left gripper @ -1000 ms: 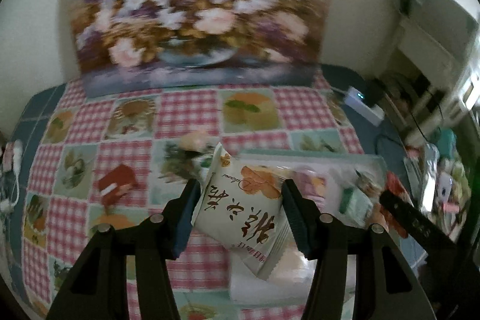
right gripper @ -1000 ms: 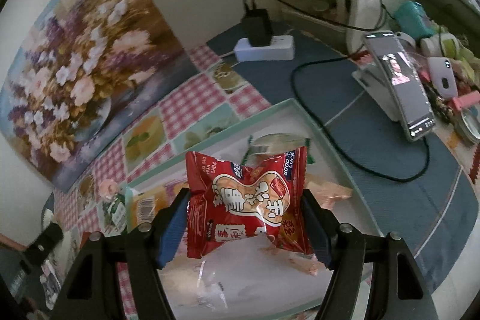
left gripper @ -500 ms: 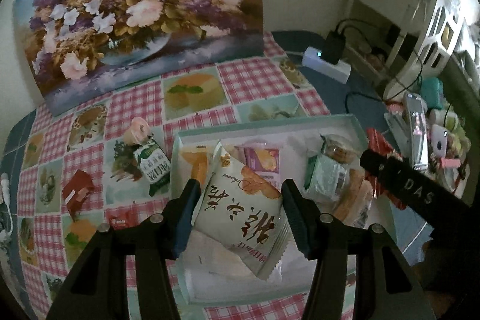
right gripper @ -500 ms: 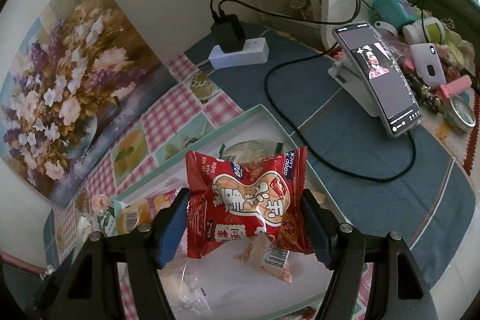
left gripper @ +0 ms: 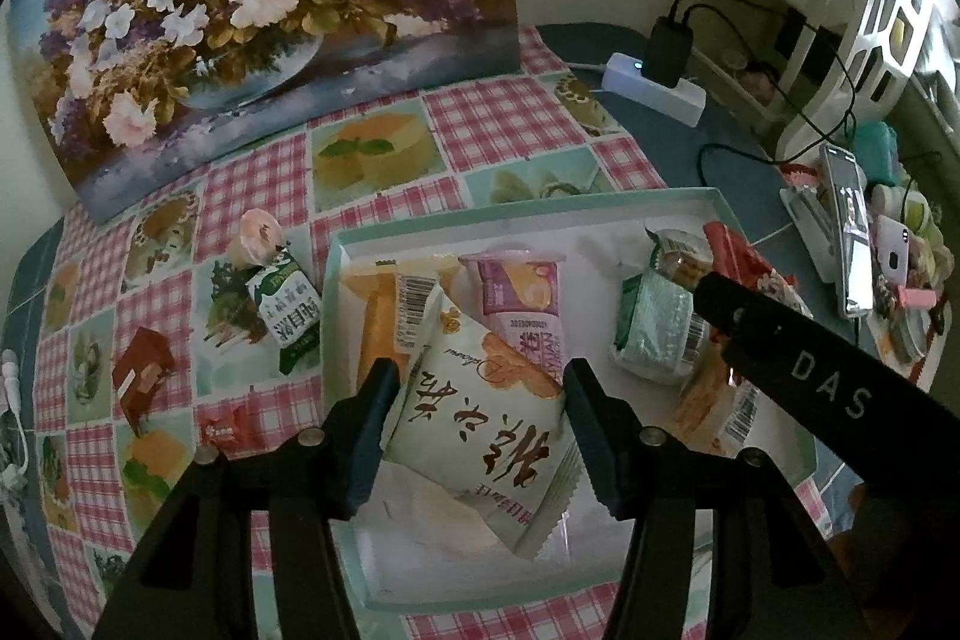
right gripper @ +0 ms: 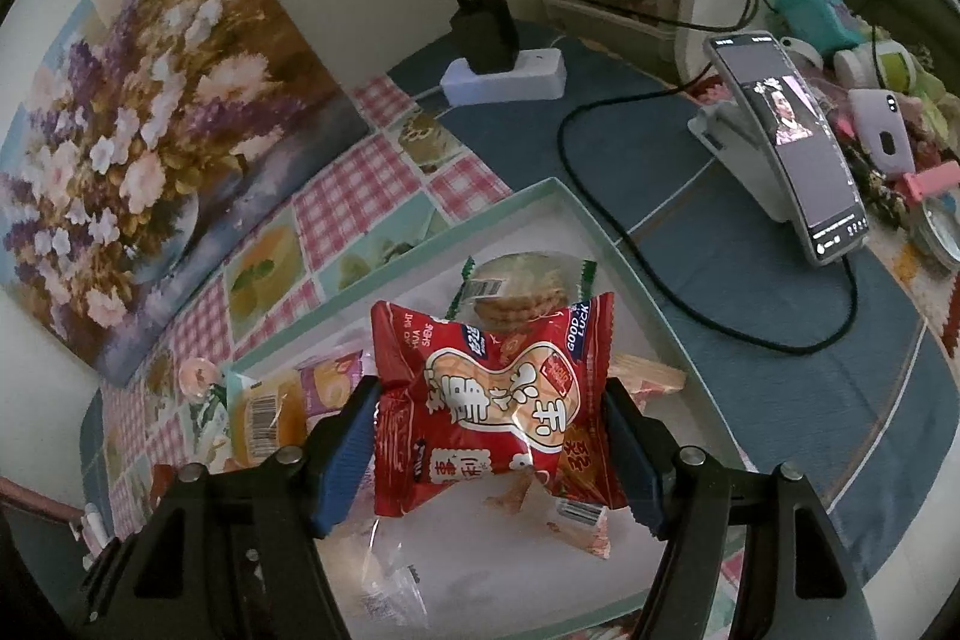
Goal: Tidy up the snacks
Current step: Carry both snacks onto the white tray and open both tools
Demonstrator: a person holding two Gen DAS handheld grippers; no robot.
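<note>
We noted left claw (left gripper: 477,421) gripping white snack packet (left gripper: 486,430), right claw (right gripper: 489,439) gripping red peanut packet (right gripper: 495,400); tray (left gripper: 600,208) lay beneath both.

Red packet (right gripper: 492,400) hides tray (right gripper: 540,189) snacks behind; phone (right gripper: 792,142) text illegible (too small).

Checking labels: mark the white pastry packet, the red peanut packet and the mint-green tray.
White pastry packet (left gripper: 480,418), left wrist view, printed front.
Red peanut packet (right gripper: 492,400), right wrist view, peanut picture.
Mint-green tray (left gripper: 528,208), left wrist view, far rim.
</note>
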